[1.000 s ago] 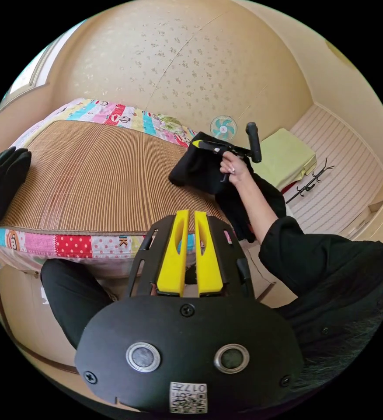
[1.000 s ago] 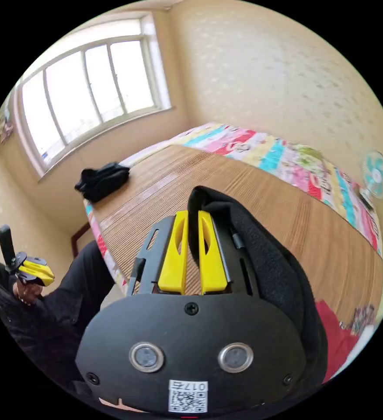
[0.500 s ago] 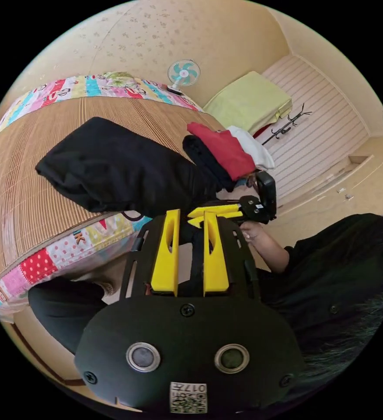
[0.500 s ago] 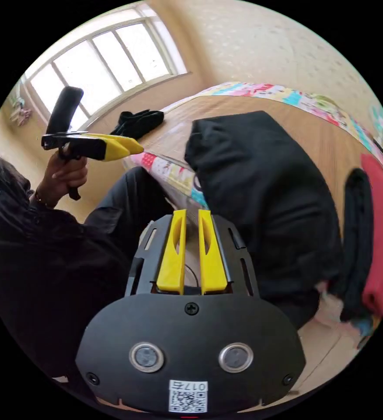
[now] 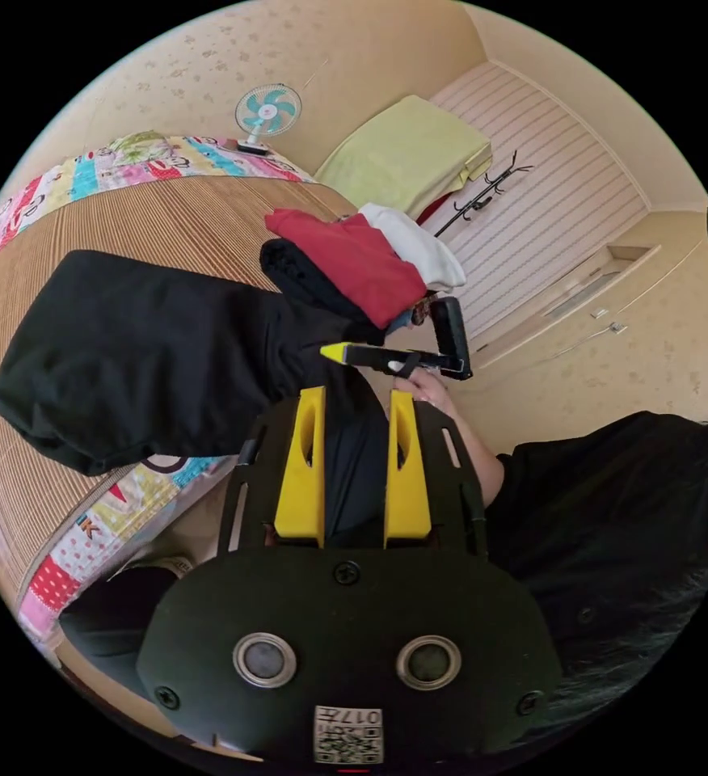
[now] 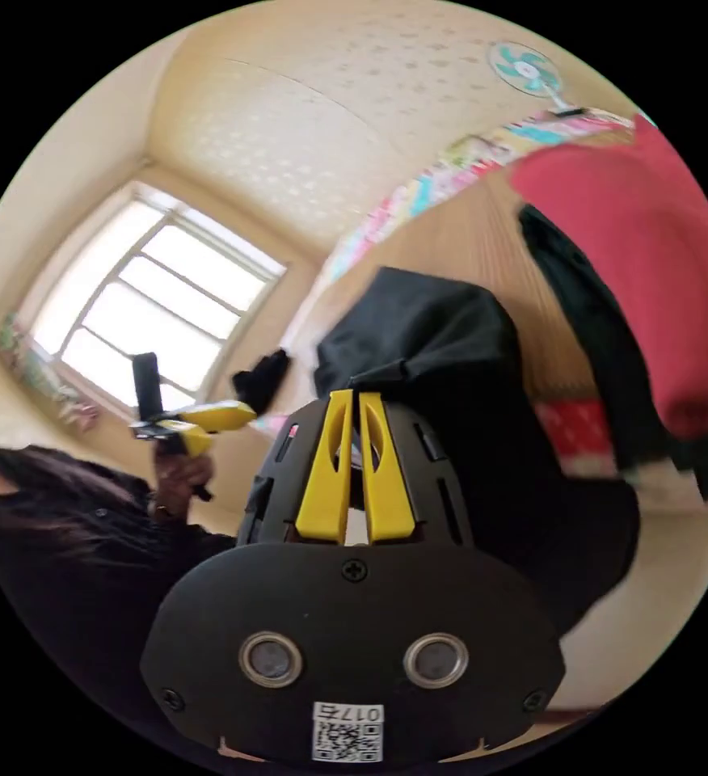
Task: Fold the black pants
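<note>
The black pants (image 5: 144,347) lie bunched on the woven mat (image 5: 168,218) of the bed, one end hanging over the near edge. In the left gripper view my left gripper (image 5: 357,398) is open, and that hanging black cloth shows through the gap between its jaws. The right gripper (image 5: 346,353) comes in from the right in a hand, its yellow tip against the pants' edge. In the right gripper view my right gripper (image 6: 355,398) has its jaws together on a raised fold of the pants (image 6: 419,339). The left gripper (image 6: 200,420) hangs apart from the cloth by the window, jaws spread.
A stack of red, black and white clothes (image 5: 354,259) sits at the bed's corner beside the pants. Another folded black garment (image 6: 261,380) lies at the mat's far end by the window. A fan (image 5: 267,109) and a yellow-green cover (image 5: 402,153) stand beyond the bed.
The pants went from hanging in the right gripper to lying on the mat. The right gripper dropped to their near edge. My left jaws spread wider. Both cameras swung.
</note>
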Motion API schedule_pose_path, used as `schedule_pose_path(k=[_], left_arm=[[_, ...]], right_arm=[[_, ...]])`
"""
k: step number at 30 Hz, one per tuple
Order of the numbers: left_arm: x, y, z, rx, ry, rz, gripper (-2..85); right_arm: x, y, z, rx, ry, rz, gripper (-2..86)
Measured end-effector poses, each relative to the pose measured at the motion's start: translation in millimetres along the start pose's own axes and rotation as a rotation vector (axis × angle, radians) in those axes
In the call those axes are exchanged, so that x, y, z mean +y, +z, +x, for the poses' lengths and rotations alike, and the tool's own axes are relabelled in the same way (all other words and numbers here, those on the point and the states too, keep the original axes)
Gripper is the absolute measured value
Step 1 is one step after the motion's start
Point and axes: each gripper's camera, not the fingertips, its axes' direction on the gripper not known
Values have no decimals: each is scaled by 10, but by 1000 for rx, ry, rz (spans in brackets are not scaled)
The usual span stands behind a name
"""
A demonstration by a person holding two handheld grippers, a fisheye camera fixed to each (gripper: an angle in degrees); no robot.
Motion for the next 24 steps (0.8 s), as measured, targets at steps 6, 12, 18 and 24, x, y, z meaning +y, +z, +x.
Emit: schedule_pose_path(k=[6,12,18,24], left_arm=[[417,-788,-236,-135,-76,240,118],[719,-974,-607,-198,-234,286,129],[1009,-1015,-956,-196,-336,209,134],[1218,-1243,-1330,-150,-396,230,134]], right_arm=[[-1426,650,-881,-23,-321,-19,38],[-1655,2923,-1210,119,-456,-559,101],[-1147,3283,-1513,7,-562,-718,114],[-1594,1854,-945,326,-554,-245,128]])
